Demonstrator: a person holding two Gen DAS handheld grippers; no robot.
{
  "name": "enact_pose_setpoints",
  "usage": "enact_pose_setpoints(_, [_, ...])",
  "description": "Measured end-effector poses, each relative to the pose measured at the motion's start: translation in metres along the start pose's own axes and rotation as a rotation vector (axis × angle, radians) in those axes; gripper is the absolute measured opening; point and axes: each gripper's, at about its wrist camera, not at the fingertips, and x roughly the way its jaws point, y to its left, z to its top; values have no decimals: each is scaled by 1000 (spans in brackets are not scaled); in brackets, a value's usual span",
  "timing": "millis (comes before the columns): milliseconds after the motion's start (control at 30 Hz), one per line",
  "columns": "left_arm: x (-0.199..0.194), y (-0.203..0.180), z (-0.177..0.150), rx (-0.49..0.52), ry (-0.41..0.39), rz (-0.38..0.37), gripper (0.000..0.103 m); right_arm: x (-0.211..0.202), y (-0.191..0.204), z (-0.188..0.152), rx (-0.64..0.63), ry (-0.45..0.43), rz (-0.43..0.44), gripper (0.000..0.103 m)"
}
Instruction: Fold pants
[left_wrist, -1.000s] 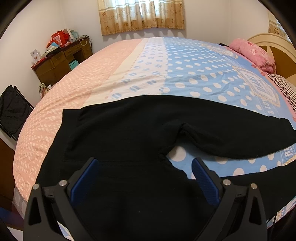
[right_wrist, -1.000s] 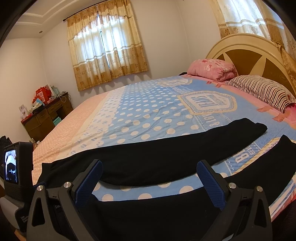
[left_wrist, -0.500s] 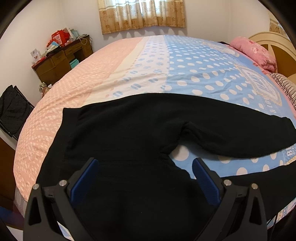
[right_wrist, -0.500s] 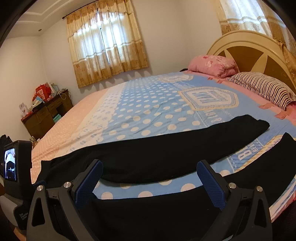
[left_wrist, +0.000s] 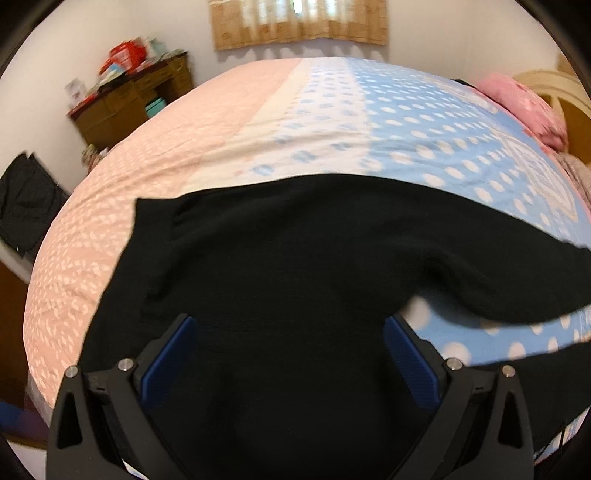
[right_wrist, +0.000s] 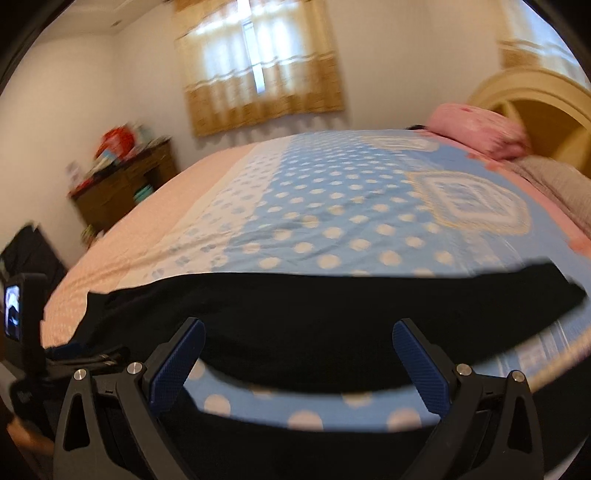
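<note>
Black pants (left_wrist: 280, 258) lie spread flat on the bed, waist at the left, two legs running right with a gap of bedspread between them. My left gripper (left_wrist: 290, 332) hangs open just above the seat and near-leg area, nothing between its blue pads (left_wrist: 168, 356). In the right wrist view the far leg (right_wrist: 351, 317) stretches across the frame and the near leg (right_wrist: 332, 454) lies along the bottom. My right gripper (right_wrist: 297, 339) is open over the gap between the legs, holding nothing. The left gripper's body (right_wrist: 22, 332) shows at the left edge.
The bed (left_wrist: 295, 147) has a pink, white and blue dotted cover. A pink pillow (right_wrist: 480, 129) and a cream headboard (right_wrist: 535, 96) are at the right. A wooden dresser (left_wrist: 129, 107) with clutter stands by the far wall, and a dark bag (left_wrist: 26, 206) sits at the left.
Both grippers have moved forward and lower toward the pants, which now fill more of each view. Both stay open. The pants have not moved.
</note>
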Motion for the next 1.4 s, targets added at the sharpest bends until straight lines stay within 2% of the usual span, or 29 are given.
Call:
enact_pose_setpoints(100, [8, 22, 8, -55, 13, 4, 103, 38, 16, 23, -98, 54, 72, 85])
enact_pose_setpoints(267, [22, 45, 18, -111, 30, 8, 103, 126, 55, 47, -243, 226, 242, 83])
enact_pose_setpoints(467, [46, 57, 18, -141, 84, 11, 103, 195, 90, 45, -393, 303, 246, 82])
enact_pose_setpoints(533, [51, 59, 19, -141, 89, 4, 103, 210, 97, 39, -424, 332, 243, 67])
enact_pose_setpoints(567, [53, 61, 20, -141, 90, 6, 103, 217, 97, 36, -428, 359, 256, 67])
enact_pose_setpoints(633, [58, 64, 22, -143, 92, 9, 103, 215, 95, 36, -423, 325, 285, 43])
enact_pose_setpoints(667, [59, 65, 23, -142, 93, 8, 103, 214, 94, 36, -424, 322, 308, 36])
enact_pose_setpoints(700, [61, 65, 23, -134, 90, 12, 103, 212, 95, 36, -422, 321, 316, 20])
enact_pose_setpoints(733, [62, 64, 24, -124, 87, 16, 103, 211, 95, 37, -418, 328, 327, 8])
enact_pose_setpoints(800, [63, 63, 24, -112, 87, 27, 103, 205, 97, 38, -412, 328, 339, 6])
enact_pose_setpoints(867, [61, 65, 24, -114, 85, 21, 103, 188, 103, 38, -433, 277, 340, 5])
enact_pose_setpoints(933, [55, 69, 22, -128, 84, -6, 103, 163, 106, 38, -448, 231, 342, 5])
enact_pose_setpoints(1067, [42, 84, 15, -171, 74, -45, 103, 100, 110, 26, -491, 147, 402, 5])
enact_pose_setpoints(1233, [13, 110, 9, -228, 30, -88, 103, 48, 119, -27, -564, 124, 434, 5])
enact_pose_setpoints(1400, [-7, 116, 18, -267, -2, -152, 103, 28, 128, -87, -605, 125, 439, 5])
